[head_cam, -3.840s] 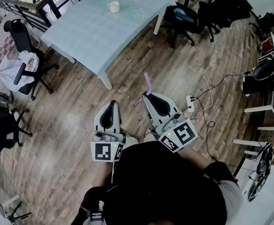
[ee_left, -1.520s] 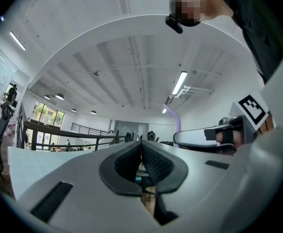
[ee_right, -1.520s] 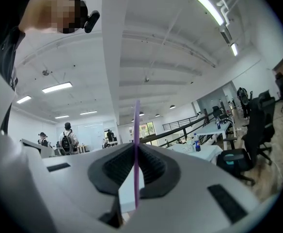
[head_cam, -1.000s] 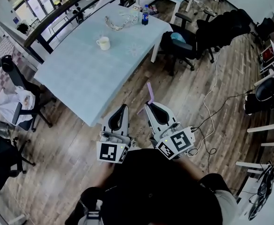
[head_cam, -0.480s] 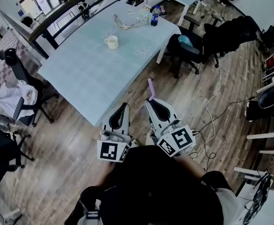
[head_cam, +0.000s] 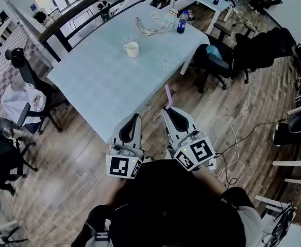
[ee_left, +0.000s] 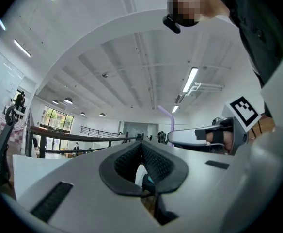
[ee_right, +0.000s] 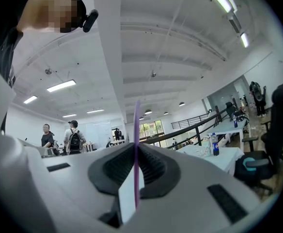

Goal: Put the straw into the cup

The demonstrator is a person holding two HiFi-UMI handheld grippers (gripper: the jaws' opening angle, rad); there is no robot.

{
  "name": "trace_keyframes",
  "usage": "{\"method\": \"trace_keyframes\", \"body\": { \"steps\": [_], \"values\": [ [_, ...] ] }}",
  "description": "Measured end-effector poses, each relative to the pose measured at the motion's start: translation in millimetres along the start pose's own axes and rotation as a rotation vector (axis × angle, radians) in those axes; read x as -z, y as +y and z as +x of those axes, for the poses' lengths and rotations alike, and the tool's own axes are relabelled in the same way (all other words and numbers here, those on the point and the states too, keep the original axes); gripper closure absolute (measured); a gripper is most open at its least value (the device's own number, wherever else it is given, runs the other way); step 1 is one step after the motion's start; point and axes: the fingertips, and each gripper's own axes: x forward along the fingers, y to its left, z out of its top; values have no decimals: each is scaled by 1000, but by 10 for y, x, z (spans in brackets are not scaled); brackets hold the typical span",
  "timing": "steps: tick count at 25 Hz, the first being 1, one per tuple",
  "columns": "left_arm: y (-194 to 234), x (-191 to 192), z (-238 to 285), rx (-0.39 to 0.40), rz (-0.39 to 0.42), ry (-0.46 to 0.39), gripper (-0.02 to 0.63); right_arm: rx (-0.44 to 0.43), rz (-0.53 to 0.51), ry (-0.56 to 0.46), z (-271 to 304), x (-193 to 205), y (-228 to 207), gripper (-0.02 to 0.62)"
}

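Open office floor, wood boards, one long pale table ahead with chairs round it.

Right gripper: jaws pinched narrow on the straw, pads on both sides of it in the right gripper view. It points about level, over the floor just short of the table's near corner.

Left gripper: jaws together, nothing between them. It rides just beside the right one, also short of the near corner.

Straw: thin, pale purple, upright in the jaws. Most of its length stands free above the pads. From the left gripper view its top looks kinked over to one side.

Cup: white, with a handle, upright toward the far end of the table, about midway between the long edges. Well apart from both grippers. A bottle stands at the far right corner.

Risks, as I judge them:
- Thin round straw in a narrow pinch may swivel or slide in the pads when tipped down toward the cup.
- Long free end may flex, so the tip wanders and misses the mouth.
- Tip catching the rim could nudge or tip the light cup, since nothing steadies it.
- Squeezing harder could crush the straw.
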Motion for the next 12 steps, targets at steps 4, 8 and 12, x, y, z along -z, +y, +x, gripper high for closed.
{"method": "trace_keyframes", "body": {
  "steps": [4,8,12],
  "values": [
    [75,57,254,-37,-1,1,592,-37,4,9,190,-1,-213,563],
    [89,117,617,-64,9,6,592,-60,14,22,363,-36,-560,563],
    [34,146,1000,-112,9,8,592,-98,26,46,496,-101,-958,563]
  ]
}}
